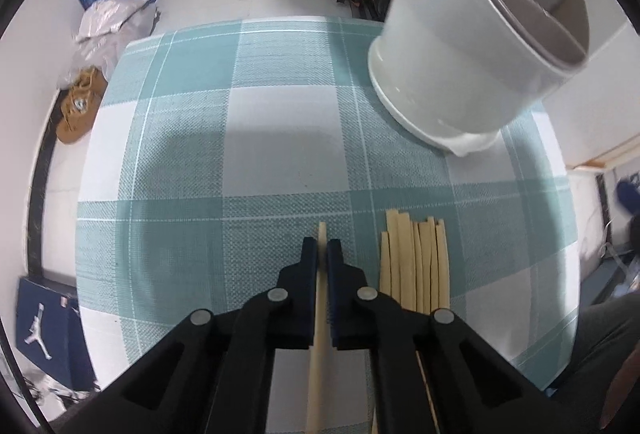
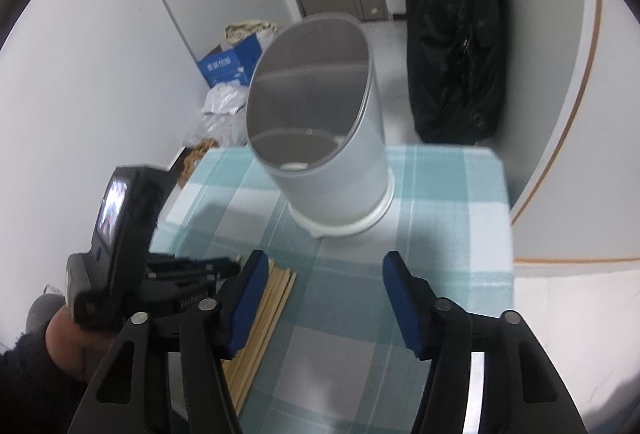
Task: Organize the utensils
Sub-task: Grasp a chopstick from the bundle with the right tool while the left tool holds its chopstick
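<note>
The left gripper [image 1: 323,254] pinches a single chopstick [image 1: 319,334] over the checked tablecloth [image 1: 260,154], just beside the chopstick pile [image 1: 416,262]. The right gripper [image 2: 326,298] hangs spread wide, holding nothing, near the white holder [image 2: 328,154], which stands beyond the pile.

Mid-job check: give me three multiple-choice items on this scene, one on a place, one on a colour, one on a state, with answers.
1. The loose chopsticks lie where, from the left gripper?
A. on its right
B. on its left
C. inside the holder

2. The tablecloth is:
A. red striped
B. teal and white checked
C. plain black

3. The right gripper is:
A. shut on a chopstick
B. open, holding nothing
C. shut on the holder

Answers: 1 A, the bundle lies right of the fingers in the left view. 2 B, checks show in both views. 3 B, its fingers stand wide apart before the white holder.
</note>
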A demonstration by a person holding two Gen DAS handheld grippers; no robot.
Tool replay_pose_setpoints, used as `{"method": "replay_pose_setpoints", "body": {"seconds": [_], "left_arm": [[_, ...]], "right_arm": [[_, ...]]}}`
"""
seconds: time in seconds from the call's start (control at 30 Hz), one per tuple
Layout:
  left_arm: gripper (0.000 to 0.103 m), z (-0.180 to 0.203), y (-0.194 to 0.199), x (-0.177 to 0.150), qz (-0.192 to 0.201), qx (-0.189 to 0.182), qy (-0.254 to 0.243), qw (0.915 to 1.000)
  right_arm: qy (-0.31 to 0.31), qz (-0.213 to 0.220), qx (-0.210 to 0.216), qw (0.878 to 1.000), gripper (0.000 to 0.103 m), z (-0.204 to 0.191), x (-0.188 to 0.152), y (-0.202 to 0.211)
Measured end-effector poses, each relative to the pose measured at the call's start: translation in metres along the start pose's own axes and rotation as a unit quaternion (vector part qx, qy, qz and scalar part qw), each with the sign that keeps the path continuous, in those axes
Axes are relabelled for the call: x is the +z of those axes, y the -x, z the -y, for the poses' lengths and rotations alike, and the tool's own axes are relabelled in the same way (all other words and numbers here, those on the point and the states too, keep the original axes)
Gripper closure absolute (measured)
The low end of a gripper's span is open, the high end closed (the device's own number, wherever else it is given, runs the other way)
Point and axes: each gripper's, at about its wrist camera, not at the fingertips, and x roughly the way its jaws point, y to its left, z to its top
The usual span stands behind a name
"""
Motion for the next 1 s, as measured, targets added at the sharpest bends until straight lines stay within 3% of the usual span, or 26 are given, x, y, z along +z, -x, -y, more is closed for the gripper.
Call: {"method": "replay_pose_setpoints", "body": {"seconds": [0.13, 0.27, 0.47, 0.83, 1.0], "left_arm": [[0.102, -0.009, 0.005, -0.001, 0.017, -0.009, 0.011, 0.9997], [0.102, -0.020, 0.013, -0.001, 0.026, -0.044, 0.039, 0.9979], [0.102, -0.029, 0.043, -0.004, 0.084, -0.072, 0.048, 0.9927], [0.102, -0.052, 0.056, -0.003, 0.127, -0.103, 0.072, 0.9839], [0.102, -0.054, 0.062, -0.006, 0.133, -0.116, 0.075, 0.9814]], "right_arm": [[-0.016, -0.044, 0.023, 0.999, 0.059, -0.001, -0.006, -0.020], [-0.030, -0.086, 0.039, 0.995, 0.073, -0.005, -0.012, -0.041], [-0.053, -0.119, 0.076, 0.989, 0.077, -0.017, -0.014, -0.068], [-0.057, -0.173, 0.056, 0.982, 0.083, -0.042, 0.002, -0.126], [-0.027, -0.184, 0.011, 0.983, 0.085, -0.062, 0.005, -0.135]]}}
